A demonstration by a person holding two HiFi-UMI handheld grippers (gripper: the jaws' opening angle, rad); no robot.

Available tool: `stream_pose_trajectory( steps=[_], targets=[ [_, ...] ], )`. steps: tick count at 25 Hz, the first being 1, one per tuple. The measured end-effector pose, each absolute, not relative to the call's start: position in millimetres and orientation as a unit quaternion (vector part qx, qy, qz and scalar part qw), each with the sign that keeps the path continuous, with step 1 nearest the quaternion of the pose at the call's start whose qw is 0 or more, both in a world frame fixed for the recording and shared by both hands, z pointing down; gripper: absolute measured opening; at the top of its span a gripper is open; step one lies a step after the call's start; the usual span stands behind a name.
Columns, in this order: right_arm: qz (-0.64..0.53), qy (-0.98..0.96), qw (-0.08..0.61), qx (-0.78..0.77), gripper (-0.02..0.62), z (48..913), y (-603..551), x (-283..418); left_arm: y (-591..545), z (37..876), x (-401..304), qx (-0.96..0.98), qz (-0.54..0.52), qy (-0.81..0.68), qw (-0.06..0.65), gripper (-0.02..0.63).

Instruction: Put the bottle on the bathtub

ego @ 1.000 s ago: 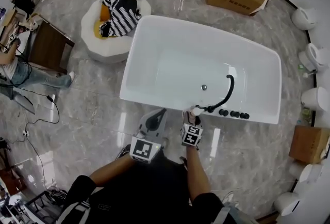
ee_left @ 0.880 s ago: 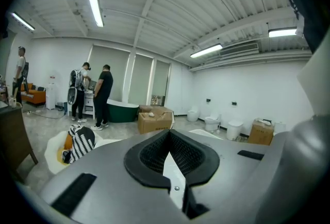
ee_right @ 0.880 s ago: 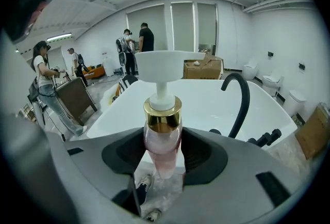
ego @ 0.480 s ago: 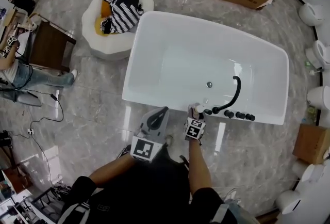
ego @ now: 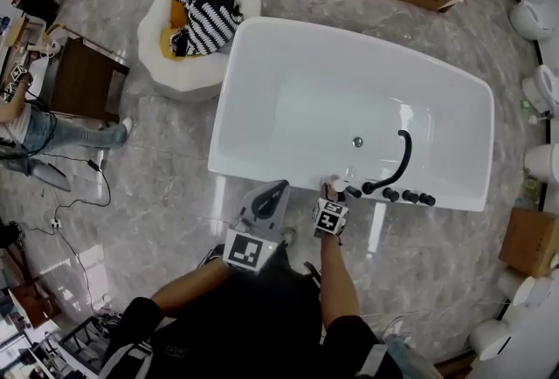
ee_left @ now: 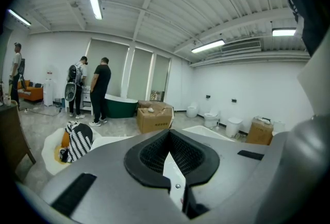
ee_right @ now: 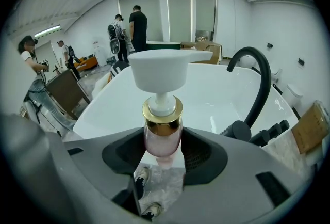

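1. My right gripper (ego: 332, 191) is clamped on the bottle (ego: 331, 184). In the right gripper view the two dark pads press on the pink body of the bottle (ee_right: 163, 138) from either side, low down, just under its gold collar.
2. The bottle stands upright in the right gripper (ee_right: 163, 155). Its white pump head rises well clear above the jaws, with the spout pointing off to the right.
3. From the head view the bottle sits at the near rim of the tub (ego: 229, 89), just left of the row of black knobs (ego: 406, 195) and the curved black tap (ego: 397, 161).
4. I cannot tell whether its base touches the rim. Through the gap beneath it I see marbled floor (ee_right: 165, 184) and a pair of shoes (ee_right: 140, 187).
5. Beyond the bottle lie the white hollow of the tub (ee_right: 211, 89) and the tap (ee_right: 260, 81) arching up on the right.
6. My left gripper (ego: 269, 195) hangs beside the right one, to its left, short of the tub's near wall and apart from the bottle.
7. The left gripper (ee_left: 170, 158) has its pads drawn together to a thin seam, with nothing between them.
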State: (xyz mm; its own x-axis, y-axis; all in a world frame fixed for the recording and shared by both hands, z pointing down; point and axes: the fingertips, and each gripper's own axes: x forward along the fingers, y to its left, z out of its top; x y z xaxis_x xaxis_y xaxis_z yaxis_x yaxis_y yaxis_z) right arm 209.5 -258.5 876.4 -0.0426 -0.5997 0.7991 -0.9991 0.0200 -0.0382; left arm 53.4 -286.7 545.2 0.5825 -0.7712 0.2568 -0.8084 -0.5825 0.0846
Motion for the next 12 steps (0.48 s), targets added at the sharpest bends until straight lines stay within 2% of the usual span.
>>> stream_pose_trajectory(
  steps=[12],
  targets=[
    [0.316, -0.651, 0.342, 0.6, 0.21, 881, -238, 205, -287, 542, 62, 0.885, 0.091, -0.446, 0.099, 0.015]
  ],
)
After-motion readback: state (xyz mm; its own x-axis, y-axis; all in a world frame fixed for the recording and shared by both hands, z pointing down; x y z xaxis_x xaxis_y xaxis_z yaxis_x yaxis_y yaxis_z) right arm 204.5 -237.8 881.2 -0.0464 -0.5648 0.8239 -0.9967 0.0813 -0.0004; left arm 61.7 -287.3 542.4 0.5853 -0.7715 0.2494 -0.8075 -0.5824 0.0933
